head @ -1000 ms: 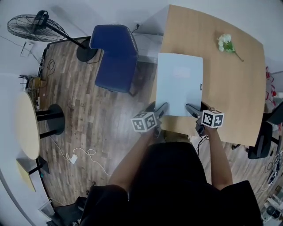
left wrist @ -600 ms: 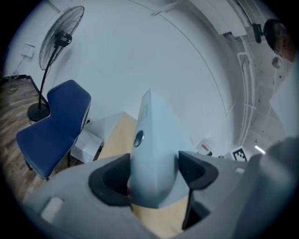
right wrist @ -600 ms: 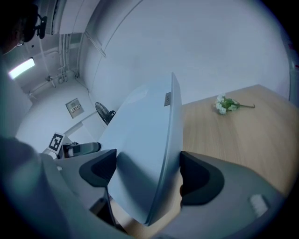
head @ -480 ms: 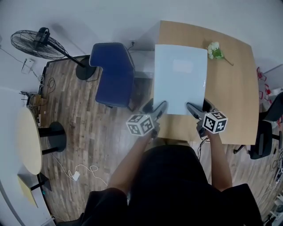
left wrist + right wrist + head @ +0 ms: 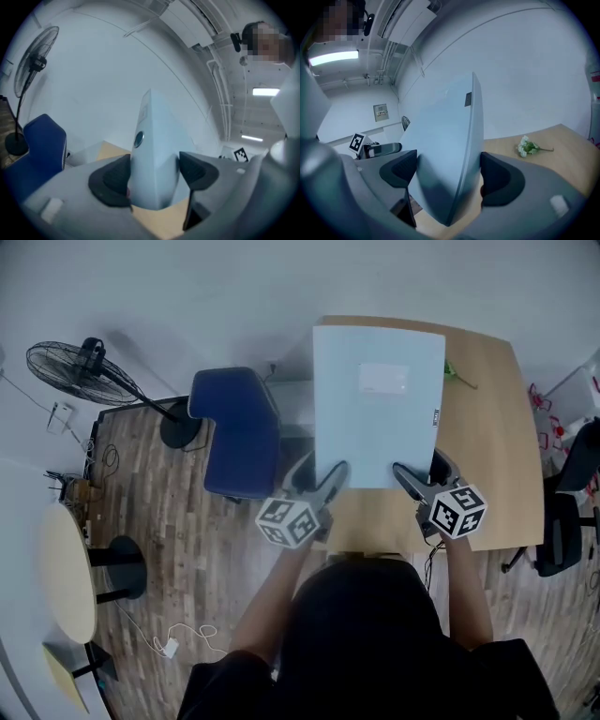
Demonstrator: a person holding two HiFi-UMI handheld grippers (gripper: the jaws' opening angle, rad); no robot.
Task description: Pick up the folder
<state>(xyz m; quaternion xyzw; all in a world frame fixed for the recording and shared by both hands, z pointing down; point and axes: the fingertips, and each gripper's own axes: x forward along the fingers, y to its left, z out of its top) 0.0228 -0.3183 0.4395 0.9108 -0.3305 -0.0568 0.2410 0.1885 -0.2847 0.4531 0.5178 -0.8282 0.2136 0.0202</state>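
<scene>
The wooden surface (image 5: 492, 437) stretches away from the person, with a blue chair (image 5: 239, 432) at its left side. Above the wood the pale blue folder (image 5: 375, 409) is raised and tilted up toward the head camera, and it looks clear of the surface. It is held at its near edge by both tools, most likely so the wide, thin sheet cannot swing or sag to one side. The left gripper (image 5: 154, 171) has its fingers (image 5: 110, 178) clamped on the near left corner, and the right gripper (image 5: 447, 176) has its fingers (image 5: 499, 176) clamped on the near right corner. A second ago the folder sat lower and the small flowers (image 5: 457, 374) showed whole — now it has risen, looms larger and hides most of them.
</scene>
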